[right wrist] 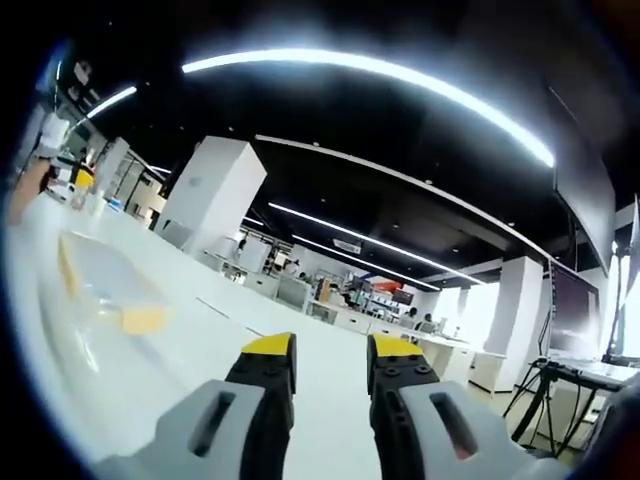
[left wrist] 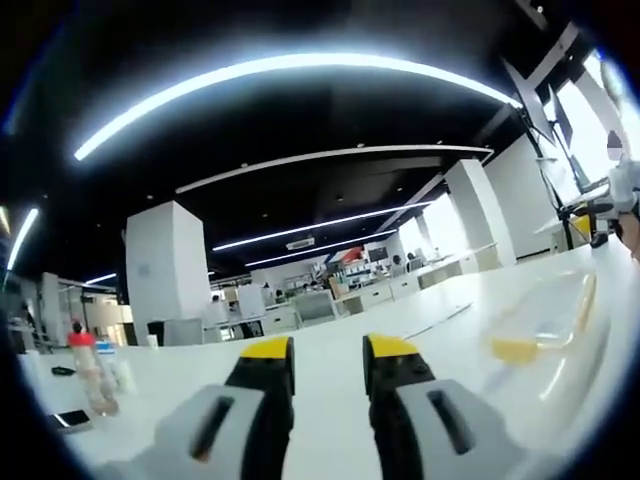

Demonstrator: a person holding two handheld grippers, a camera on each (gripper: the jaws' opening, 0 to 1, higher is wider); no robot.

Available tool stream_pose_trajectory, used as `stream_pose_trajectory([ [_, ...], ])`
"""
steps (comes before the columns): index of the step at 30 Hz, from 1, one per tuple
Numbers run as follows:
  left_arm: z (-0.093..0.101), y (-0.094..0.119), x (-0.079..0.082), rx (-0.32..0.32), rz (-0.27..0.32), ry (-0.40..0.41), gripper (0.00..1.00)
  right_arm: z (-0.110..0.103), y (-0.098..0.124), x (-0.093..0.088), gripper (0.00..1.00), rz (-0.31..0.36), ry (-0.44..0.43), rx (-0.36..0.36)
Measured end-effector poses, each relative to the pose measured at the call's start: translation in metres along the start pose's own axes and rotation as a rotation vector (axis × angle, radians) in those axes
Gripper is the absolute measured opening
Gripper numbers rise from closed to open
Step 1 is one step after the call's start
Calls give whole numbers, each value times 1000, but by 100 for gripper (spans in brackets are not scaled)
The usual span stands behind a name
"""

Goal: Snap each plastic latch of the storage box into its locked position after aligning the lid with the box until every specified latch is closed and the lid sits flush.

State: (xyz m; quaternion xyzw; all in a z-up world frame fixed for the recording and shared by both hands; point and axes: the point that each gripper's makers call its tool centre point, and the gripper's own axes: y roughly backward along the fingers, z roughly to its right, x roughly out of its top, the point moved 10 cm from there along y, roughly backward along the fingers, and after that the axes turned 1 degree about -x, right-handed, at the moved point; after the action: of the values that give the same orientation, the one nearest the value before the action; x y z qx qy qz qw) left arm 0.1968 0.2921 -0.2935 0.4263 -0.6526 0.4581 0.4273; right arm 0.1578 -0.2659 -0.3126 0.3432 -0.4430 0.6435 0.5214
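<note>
The clear storage box (left wrist: 545,315) lies on the white table (left wrist: 330,340) at the right of the left gripper view, with a yellow latch (left wrist: 514,350) on its near end. In the right gripper view the same box (right wrist: 100,280) sits at the left, showing one yellow latch (right wrist: 143,320) near me and another (right wrist: 67,268) along its far side. My left gripper (left wrist: 330,362) is open with nothing between its yellow-tipped jaws, well left of the box. My right gripper (right wrist: 331,362) is also open and holds nothing, to the right of the box.
A red-capped bottle (left wrist: 90,372) and a phone (left wrist: 72,419) stand at the table's left end. A person (left wrist: 625,195) is at the far right edge. A tripod (right wrist: 548,385) and a dark screen (right wrist: 570,310) stand off the table at the right.
</note>
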Motion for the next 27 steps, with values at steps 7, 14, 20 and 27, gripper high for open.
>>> stream_pose_trajectory([
  [7,3,0,0,-20,-4,-3,27,-5,-2,0,25,-14,9,37],
  [14,12,-3,1,-57,-10,-15,27,-14,-6,0,24,-38,72,67],
  [20,13,-4,-1,-59,-25,-28,27,-20,-9,-5,23,-85,88,99],
  [27,9,-4,-5,-67,-23,18,27,-23,-12,-11,23,-125,115,112],
])
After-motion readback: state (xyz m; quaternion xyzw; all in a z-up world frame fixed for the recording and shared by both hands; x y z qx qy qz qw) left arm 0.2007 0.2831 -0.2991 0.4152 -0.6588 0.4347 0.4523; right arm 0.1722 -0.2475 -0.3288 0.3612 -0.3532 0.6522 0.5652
